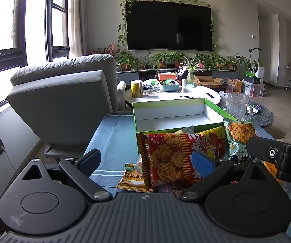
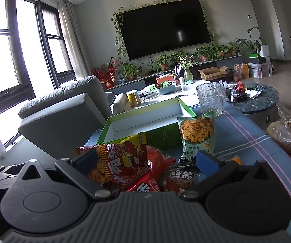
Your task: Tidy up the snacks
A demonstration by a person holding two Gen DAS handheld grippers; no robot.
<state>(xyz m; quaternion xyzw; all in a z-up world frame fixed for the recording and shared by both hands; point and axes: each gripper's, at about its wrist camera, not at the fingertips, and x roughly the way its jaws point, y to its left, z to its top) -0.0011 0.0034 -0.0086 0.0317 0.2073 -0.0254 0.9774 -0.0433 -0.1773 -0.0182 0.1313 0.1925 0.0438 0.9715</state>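
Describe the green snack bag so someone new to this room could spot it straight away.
Find the open green box on the blue cloth. The green snack bag stands at its near right corner, before the clear jug. Unlike the red packets beside it, it shows small orange crackers.

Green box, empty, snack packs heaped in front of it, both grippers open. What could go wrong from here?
1. The clear plastic pitcher stands right by the open green cardboard box; a swing toward the box could topple it.
2. The red noodle snack packet overlaps the yellow-red crayfish packet; a grasp may drag both.
3. The green bag of orange crackers leans on the box and could slide if the pile shifts.
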